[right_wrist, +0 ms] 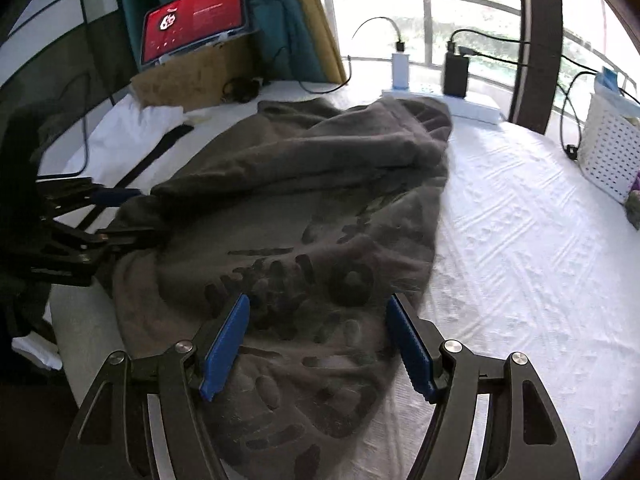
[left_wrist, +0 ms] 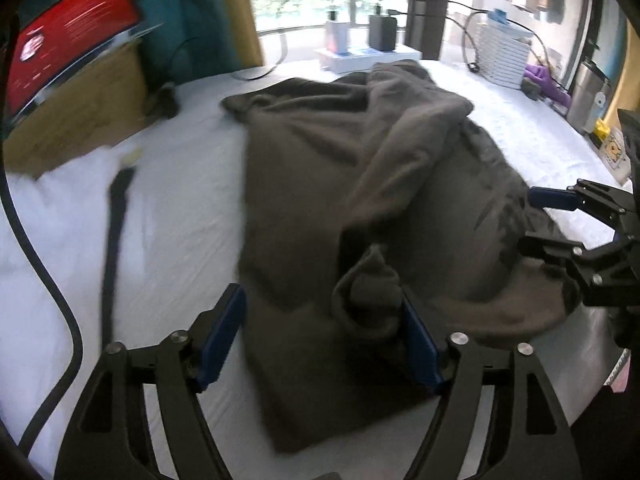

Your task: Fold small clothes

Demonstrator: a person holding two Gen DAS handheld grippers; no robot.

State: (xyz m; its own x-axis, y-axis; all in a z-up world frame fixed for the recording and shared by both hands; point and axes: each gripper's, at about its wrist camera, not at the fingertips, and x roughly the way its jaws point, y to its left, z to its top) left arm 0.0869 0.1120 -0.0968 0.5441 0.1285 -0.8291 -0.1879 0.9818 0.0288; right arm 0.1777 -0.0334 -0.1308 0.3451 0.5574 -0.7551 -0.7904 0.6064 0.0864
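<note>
Both jaws wide and empty, our left gripper and right gripper hover over the half-folded brown garment, so next we regrip its near edge.

Before me: a red-screened laptop on a cardboard box, two chargers, a white basket.

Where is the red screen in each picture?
Left wrist view: the red screen is at the top left, above a cardboard box.
Right wrist view: the red screen is at the upper left, above the same cardboard box.
Shared landmark: the dark garment lies on the white sheet in the middle of both.
</note>
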